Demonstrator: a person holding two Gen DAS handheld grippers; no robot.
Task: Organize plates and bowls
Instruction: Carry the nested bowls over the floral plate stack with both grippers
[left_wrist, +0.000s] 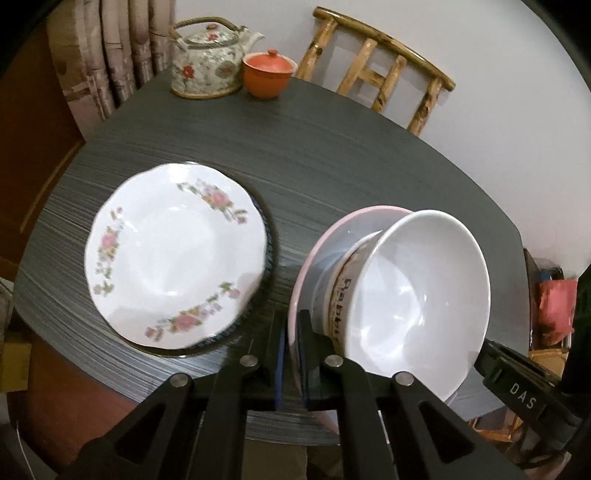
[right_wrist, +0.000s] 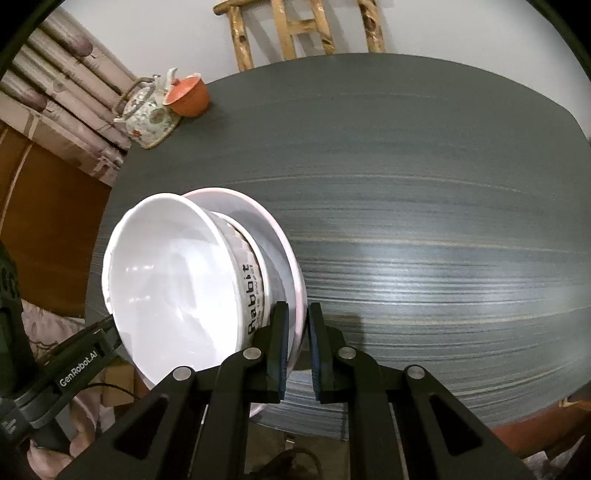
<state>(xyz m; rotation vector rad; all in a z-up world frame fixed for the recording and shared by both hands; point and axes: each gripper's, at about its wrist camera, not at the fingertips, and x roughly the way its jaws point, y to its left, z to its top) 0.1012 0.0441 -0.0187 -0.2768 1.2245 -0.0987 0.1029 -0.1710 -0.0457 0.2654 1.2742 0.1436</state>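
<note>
OK, both grippers on the pink-rimmed plate (left_wrist: 325, 240): L gripper (left_wrist: 291, 354) pinches its near rim from one side, R gripper (right_wrist: 297, 347) straddles the rim opposite, pads close on it but contact unclear. Plate tilted, off the dark table (left_wrist: 332, 147). On the plate: "Rabbit" bowl (left_wrist: 341, 295) w/ white bowl (left_wrist: 417, 295) nested on top. Floral plate (left_wrist: 173, 254) lies flat on a dark mat, just beside pink-rimmed plate. Teapot (left_wrist: 207, 59) + orange lidded cup (left_wrist: 267, 74) well beyond it at table's far edge.

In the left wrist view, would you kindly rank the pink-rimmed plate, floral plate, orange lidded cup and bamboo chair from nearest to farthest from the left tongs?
1. Pink-rimmed plate: clamped in the left tongs.
2. Floral plate: left, on the table.
3. Orange lidded cup: far edge.
4. Bamboo chair: behind the table.
</note>
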